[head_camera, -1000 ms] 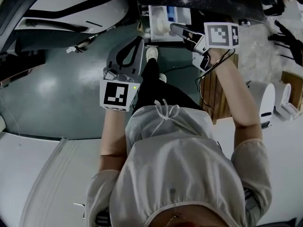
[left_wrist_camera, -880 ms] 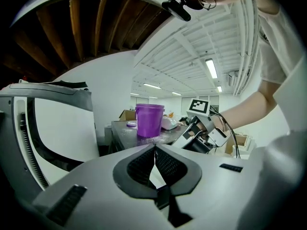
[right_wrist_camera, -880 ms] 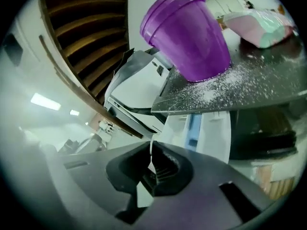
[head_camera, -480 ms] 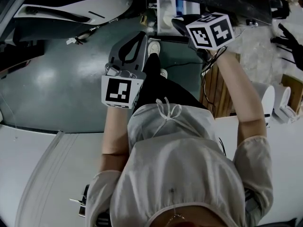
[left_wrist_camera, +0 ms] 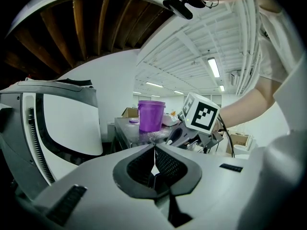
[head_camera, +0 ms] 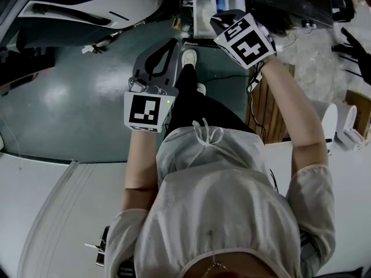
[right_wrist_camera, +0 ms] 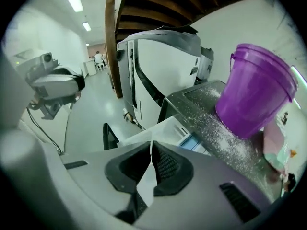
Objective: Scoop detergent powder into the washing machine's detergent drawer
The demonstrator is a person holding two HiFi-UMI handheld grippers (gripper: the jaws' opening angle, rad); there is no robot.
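The washer's detergent drawer stands pulled out at the top of the head view, and its white compartments lie just beyond my right gripper's tips. My right gripper is shut with nothing in it and hovers at the drawer. A purple bucket stands on the dark washer top, which is strewn with white powder. My left gripper hangs lower and to the left, shut and empty. It faces the bucket and the right gripper's marker cube. No scoop shows.
A large white machine with a dark trim stands left of the washer. The grey-green floor spreads below. A pink and teal bag lies beside the bucket. A wooden stand and white items are at right.
My right gripper has moved up toward the drawer and rolled, so its cube now covers the jaws. The left gripper has barely shifted.
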